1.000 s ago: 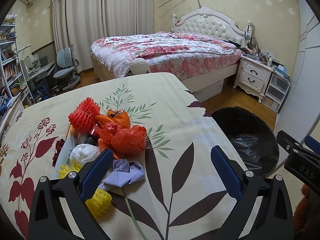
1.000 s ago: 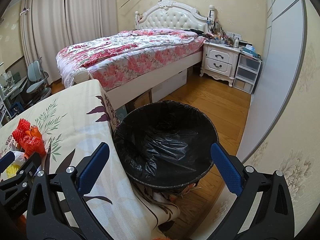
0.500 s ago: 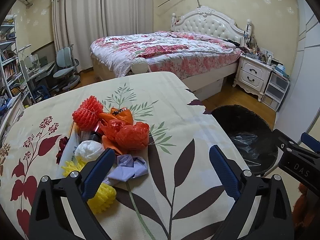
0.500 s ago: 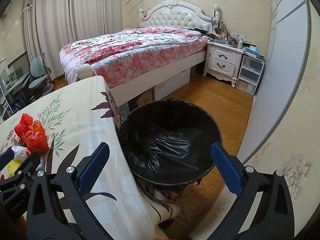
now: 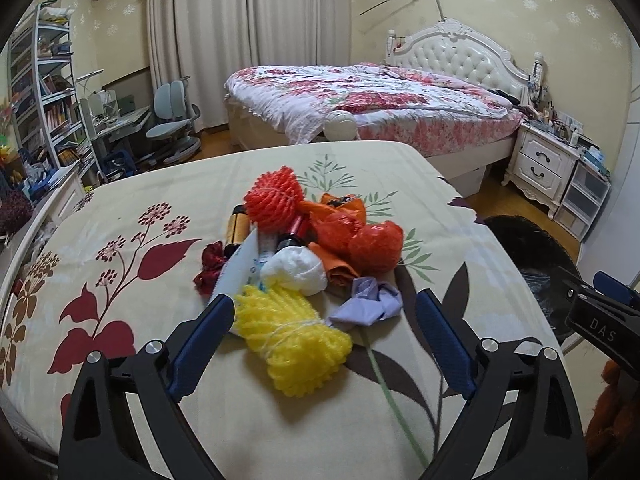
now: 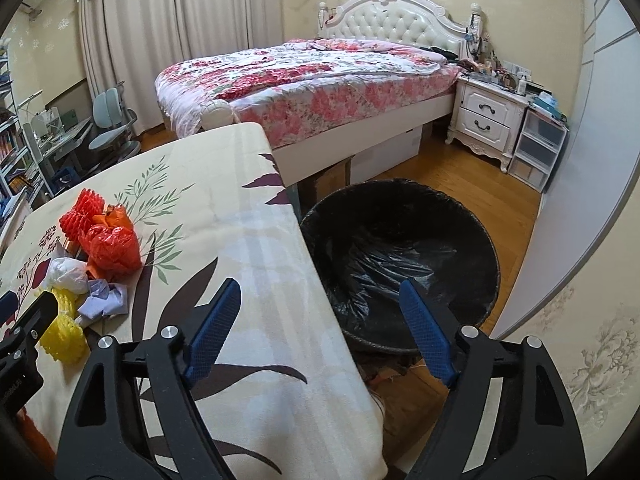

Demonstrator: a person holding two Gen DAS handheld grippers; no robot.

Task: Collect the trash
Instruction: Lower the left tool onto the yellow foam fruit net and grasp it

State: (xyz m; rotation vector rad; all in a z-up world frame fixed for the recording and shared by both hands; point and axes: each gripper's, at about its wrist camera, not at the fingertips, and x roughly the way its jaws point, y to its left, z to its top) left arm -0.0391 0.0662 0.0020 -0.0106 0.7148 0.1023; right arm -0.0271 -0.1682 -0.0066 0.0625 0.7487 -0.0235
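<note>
The left tool hangs over a heap of trash on the surface, its jaws wide apart and closing a little. Between them lies the yellow net, a bundle of foam mesh tied with string, but the pads do not press on it — a gap shows on both sides. Just behind the net sits a white wad, and to its right a lilac scrap lies flat on the cloth. Further back are an orange bag, knotted and puffed, a red net, and two small bottles partly hidden under them. A white wrapper slants along the left side of the heap, touching a dark red scrap.

The right tool hovers above the edge of the surface, where the cloth drops off, with its jaws apart and closing; nothing is between them. One finger stands over the cloth, the other over the bin — a round basket lined with a black bag, standing on the floor just beside the surface. From this side the heap lies well to the left, the left tool's black frame beside it.
</note>
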